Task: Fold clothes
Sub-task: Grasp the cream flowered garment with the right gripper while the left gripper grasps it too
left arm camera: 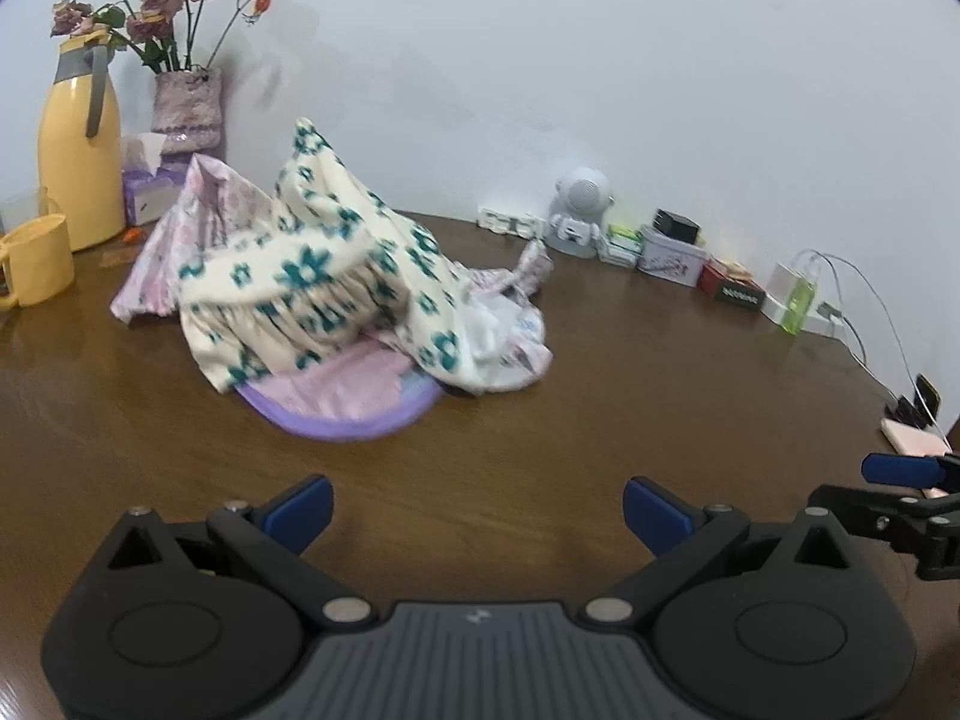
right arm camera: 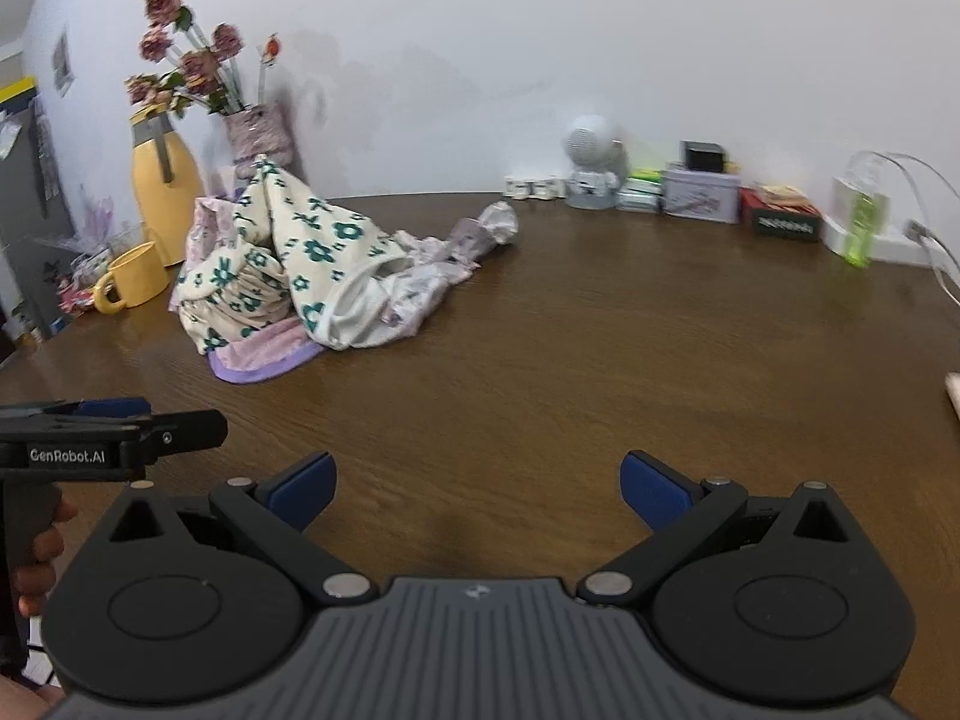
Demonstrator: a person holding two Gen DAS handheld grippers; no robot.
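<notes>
Left wrist view. Left tongs (left arm camera: 477,513): black hinged arms with blue pads, standing wide apart and gripping nothing, occupying the lower centre of the frame over bare wood. Tabletop (left arm camera: 540,420): dark brown, glossy, wood-grained. Pile of clothes (left arm camera: 324,294): lying crumpled left of centre, well apart from the tongs; a cream garment (left arm camera: 312,270) with teal flower print and a gathered, ruffled band is draping over a pink piece with lilac binding (left arm camera: 342,414); pale printed fabric is trailing toward the right. Yellow jug (left arm camera: 81,162): smooth, rounded, grey handle, standing at upper left. Yellow mug (left arm camera: 36,264): sitting at the left edge. Vase of dried roses (left arm camera: 189,108): textured lilac body, standing at the white wall. Right tongs (left arm camera: 900,480): showing partly at the right edge, side on; whether apart or together cannot be told here.

Right wrist view. Right tongs (right arm camera: 477,489): same black and blue build, pads spread wide, empty, sitting at lower centre. Pile of clothes (right arm camera: 312,276): heaping in the upper left of the frame, near the yellow jug (right arm camera: 165,192) and yellow mug (right arm camera: 138,282). Small round white figure (right arm camera: 591,162), lilac tin (right arm camera: 699,195) and green bottle (right arm camera: 861,222): lining the far edge along the wall. Left tongs (right arm camera: 174,420): entering at the left edge, held by a hand (right arm camera: 36,558).
</notes>
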